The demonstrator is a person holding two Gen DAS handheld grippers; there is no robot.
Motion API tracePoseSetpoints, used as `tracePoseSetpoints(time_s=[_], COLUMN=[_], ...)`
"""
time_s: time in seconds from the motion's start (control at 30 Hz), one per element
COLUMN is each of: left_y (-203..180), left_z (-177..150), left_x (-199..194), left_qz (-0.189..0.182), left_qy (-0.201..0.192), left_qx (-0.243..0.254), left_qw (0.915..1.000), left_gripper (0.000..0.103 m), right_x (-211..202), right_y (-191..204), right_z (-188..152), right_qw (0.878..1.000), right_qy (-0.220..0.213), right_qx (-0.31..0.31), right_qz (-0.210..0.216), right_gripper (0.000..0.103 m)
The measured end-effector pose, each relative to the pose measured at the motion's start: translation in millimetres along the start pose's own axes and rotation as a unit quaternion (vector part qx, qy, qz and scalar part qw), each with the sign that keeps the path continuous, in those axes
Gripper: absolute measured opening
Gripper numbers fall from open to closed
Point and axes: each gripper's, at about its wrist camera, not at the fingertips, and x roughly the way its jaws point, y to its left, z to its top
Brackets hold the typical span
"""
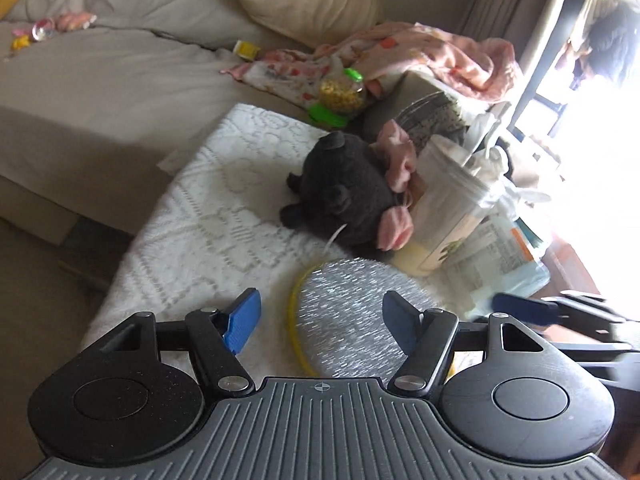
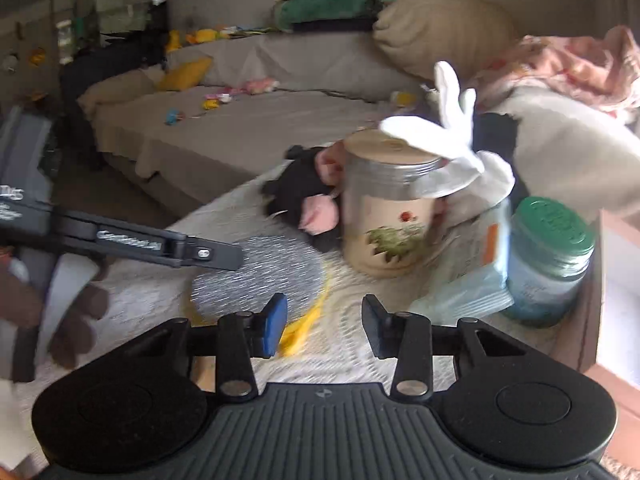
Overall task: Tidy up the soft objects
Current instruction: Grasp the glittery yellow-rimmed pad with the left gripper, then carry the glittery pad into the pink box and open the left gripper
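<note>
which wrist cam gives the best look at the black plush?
Left wrist. The black plush lies mostly unobstructed on the white quilted mat, sharp enough to show its pink ears. In the right wrist view it is blurred and partly hidden behind the flowered canister.

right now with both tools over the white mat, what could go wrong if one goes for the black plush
The black plush leans against the tall canister, so pulling it could tip the canister. The silver round pad lies between the left tool and the plush and may get dragged. The right tool sits close by; the two could collide.
</note>
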Motion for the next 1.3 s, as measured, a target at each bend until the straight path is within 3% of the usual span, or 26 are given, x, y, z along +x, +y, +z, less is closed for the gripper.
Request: tracePoseSetpoints(time_s=[0.13, 0.4, 0.5, 0.57, 0.63, 0.7, 0.73, 0.87, 0.93, 1.0, 1.07, 1.2, 1.27, 1.3], left_y=[-5, -27, -30, -32, -35, -35, -35, -30, -28, -26, -24, -19, -17, -15], left_z=[-1, 9, 9, 5, 4, 5, 6, 3, 2, 0, -2, -6, -7, -9], left_x=[2, -24, -12, 0, 4, 2, 1, -8, -16, -23, -28, -38, -44, -48], left_qz=[-0.038, -0.13, -0.15, -0.141, -0.116, -0.092, -0.078, -0.058, -0.047, -0.036, -0.033, -0.024, -0.021, -0.02], left_qy=[0.018, -0.019, 0.009, 0.025, 0.016, 0.004, 0.003, -0.008, -0.023, -0.036, -0.04, -0.041, -0.046, -0.049], left_qx=[-0.015, -0.009, -0.025, -0.035, -0.028, -0.024, -0.022, -0.008, -0.001, 0.007, 0.008, 0.002, -0.001, -0.002], left_qw=[0.999, 0.9913, 0.9884, 0.9891, 0.9927, 0.9955, 0.9967, 0.9983, 0.9986, 0.9987, 0.9986, 0.9988, 0.9987, 0.9986], left_gripper=[0.073, 0.073, 0.071, 0.069, 0.057, 0.022, 0.019, 0.019, 0.019, 0.018, 0.018, 0.018, 0.018, 0.018], right_x=[22, 13, 11, 12, 10, 8, 6, -17, -30, -38, -38, -23, -17, -15], right_y=[-10, -20, -18, -13, -7, -5, -6, 0, 9, 23, 41, 67, 71, 71], right_z=[-8, -21, -23, -24, -26, -27, -26, -25, -23, -23, -24, -28, -30, -31], right_qw=[0.999, 0.999, 1.0, 0.999, 0.999, 0.999, 0.999, 0.998, 0.995, 0.99, 0.984, 0.982, 0.983, 0.983], right_qy=[0.044, 0.034, 0.028, 0.025, 0.02, 0.017, 0.015, -0.007, -0.016, -0.02, -0.011, 0.006, 0.019, 0.026], right_qx=[0.01, 0.004, -0.005, -0.014, -0.033, -0.043, -0.044, -0.052, -0.055, -0.069, -0.091, -0.117, -0.11, -0.107], right_qz=[0.008, 0.01, 0.012, 0.016, 0.008, 0.006, 0.008, 0.042, 0.081, 0.123, 0.15, 0.148, 0.145, 0.144], right_gripper=[0.04, 0.038, 0.038, 0.038, 0.038, 0.038, 0.038, 0.044, 0.069, 0.075, 0.075, 0.075, 0.071, 0.063])
